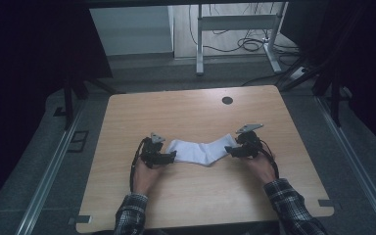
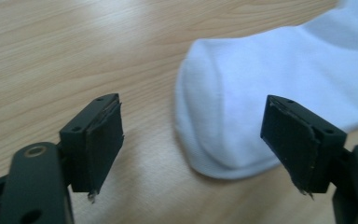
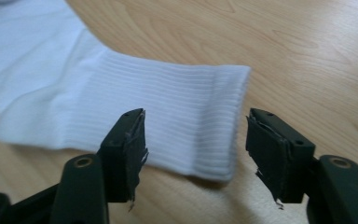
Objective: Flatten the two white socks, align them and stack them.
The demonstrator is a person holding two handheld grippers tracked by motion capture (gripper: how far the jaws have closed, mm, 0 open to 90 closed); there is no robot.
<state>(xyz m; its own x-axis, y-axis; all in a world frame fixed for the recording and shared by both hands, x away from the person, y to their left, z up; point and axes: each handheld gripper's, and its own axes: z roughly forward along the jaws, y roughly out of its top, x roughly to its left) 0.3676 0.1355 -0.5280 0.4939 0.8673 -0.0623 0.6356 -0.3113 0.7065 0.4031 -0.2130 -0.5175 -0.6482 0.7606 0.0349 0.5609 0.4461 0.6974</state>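
A white sock (image 1: 203, 151) lies flat on the wooden table (image 1: 186, 112), bent in the middle. My left gripper (image 1: 172, 156) sits at the sock's toe end. In the left gripper view its jaws stand wide apart, the left gripper (image 2: 193, 144) is open, and the rounded toe of the sock (image 2: 261, 93) lies just ahead, untouched by the pads. My right gripper (image 1: 229, 151) is at the ribbed cuff end. The right gripper (image 3: 193, 149) is also open, with the sock's cuff (image 3: 168, 112) lying on the table between and beyond its fingers, free of both pads.
A dark round cable hole (image 1: 227, 100) sits near the table's far edge. Beyond the table stands a white desk frame (image 1: 235, 29) with cables on the floor. Bare wood surrounds the sock. A person's plaid sleeves (image 1: 293, 205) come in from the near edge.
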